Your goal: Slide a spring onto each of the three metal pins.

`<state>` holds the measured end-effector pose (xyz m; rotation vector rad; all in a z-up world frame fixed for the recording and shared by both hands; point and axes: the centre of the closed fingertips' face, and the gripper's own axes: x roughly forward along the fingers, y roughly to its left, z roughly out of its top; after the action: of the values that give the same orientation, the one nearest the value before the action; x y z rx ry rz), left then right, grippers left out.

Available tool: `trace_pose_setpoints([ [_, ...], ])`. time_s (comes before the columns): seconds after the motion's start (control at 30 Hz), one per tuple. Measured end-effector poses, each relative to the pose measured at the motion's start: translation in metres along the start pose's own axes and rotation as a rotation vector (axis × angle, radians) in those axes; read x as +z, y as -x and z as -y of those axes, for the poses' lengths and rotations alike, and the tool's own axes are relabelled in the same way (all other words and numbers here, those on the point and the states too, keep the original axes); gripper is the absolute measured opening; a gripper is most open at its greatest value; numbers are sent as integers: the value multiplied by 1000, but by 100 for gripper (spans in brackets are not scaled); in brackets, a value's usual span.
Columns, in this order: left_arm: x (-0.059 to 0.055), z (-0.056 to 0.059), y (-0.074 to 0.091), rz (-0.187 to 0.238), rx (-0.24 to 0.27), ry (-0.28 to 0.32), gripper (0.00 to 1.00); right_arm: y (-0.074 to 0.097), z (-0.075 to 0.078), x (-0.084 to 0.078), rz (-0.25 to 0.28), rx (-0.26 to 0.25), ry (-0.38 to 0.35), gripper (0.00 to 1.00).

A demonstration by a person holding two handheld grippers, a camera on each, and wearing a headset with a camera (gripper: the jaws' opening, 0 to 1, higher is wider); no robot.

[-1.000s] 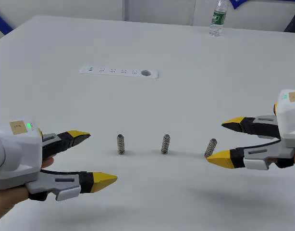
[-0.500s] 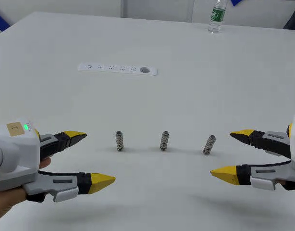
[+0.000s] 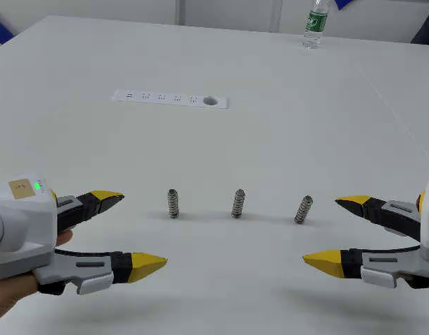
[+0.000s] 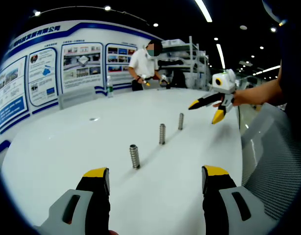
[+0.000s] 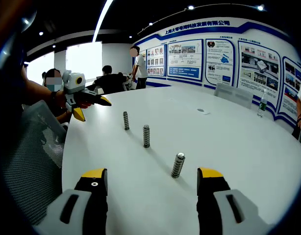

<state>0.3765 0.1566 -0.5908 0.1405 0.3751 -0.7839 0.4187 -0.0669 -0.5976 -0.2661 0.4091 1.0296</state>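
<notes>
White workbench point(image 3: 270, 84), three springs point(image 3: 238, 203) upright in a row, presumably already sleeved over hidden pins; rightmost spring point(image 3: 304, 209) leaning. Flanking them, well apart: left gripper point(image 3: 144, 229), right gripper point(image 3: 321, 229), jaws spread, holding nothing, likely finished.

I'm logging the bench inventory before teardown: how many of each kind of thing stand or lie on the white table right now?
Springs, upright in a row: 3
Power strip: 1
Water bottle: 1
Total: 5
</notes>
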Motion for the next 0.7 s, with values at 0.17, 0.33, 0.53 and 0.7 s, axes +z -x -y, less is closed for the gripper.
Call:
trace_pose_setpoints([
  [0.17,0,1,-1,-1,-2,-1,78,0,0,-3,-1,0,-7,76],
  [0.33,0,1,-1,-2,-3,0,78,0,0,-4,-2,-2,-13,76],
  [0.53,0,1,-1,-4,-3,1,78,0,2,-3,0,-4,-15,76],
  [0.7,-1,1,-1,-4,-3,1,78,2,3,-1,0,-8,-15,76],
])
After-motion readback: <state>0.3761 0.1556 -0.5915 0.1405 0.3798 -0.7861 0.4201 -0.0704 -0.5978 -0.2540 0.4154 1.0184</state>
